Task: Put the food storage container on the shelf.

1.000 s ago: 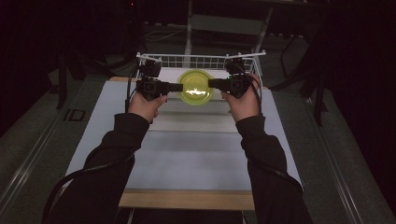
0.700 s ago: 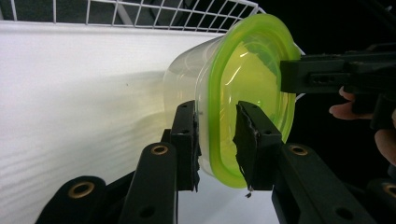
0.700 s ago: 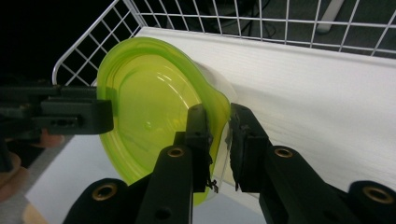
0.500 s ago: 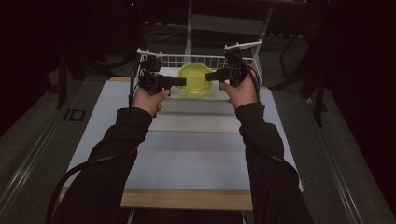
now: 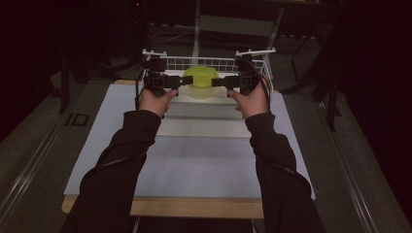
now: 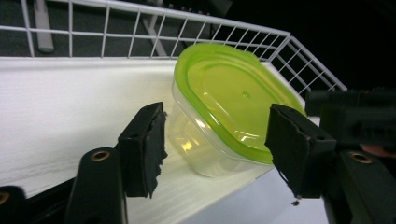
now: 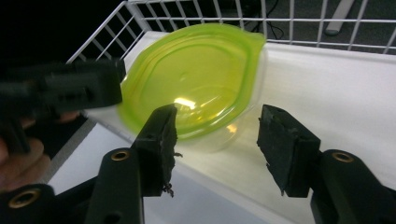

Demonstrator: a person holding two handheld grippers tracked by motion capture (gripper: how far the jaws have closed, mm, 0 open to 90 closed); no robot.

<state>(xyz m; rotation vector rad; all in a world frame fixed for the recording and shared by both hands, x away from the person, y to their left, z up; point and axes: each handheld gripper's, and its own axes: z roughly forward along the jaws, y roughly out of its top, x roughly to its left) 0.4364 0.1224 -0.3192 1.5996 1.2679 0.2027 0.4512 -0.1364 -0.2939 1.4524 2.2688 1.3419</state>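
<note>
High view: each hand-held gripper (image 5: 186, 81) (image 5: 219, 81) spread apart beside unlabelled green-lidded container (image 5: 200, 77).

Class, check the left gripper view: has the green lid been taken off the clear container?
No: the green lid sits on top of the clear container, covering its opening.

I see a clear container (image 6: 196, 140) with a lime-green lid (image 6: 233, 98), sitting on a white surface inside a white wire basket (image 5: 214, 62) of square grid. My fingers (image 7: 159, 140) are black, the tabletop (image 5: 194, 160) pale grey-white, my sleeves (image 5: 121, 160) black.
</note>
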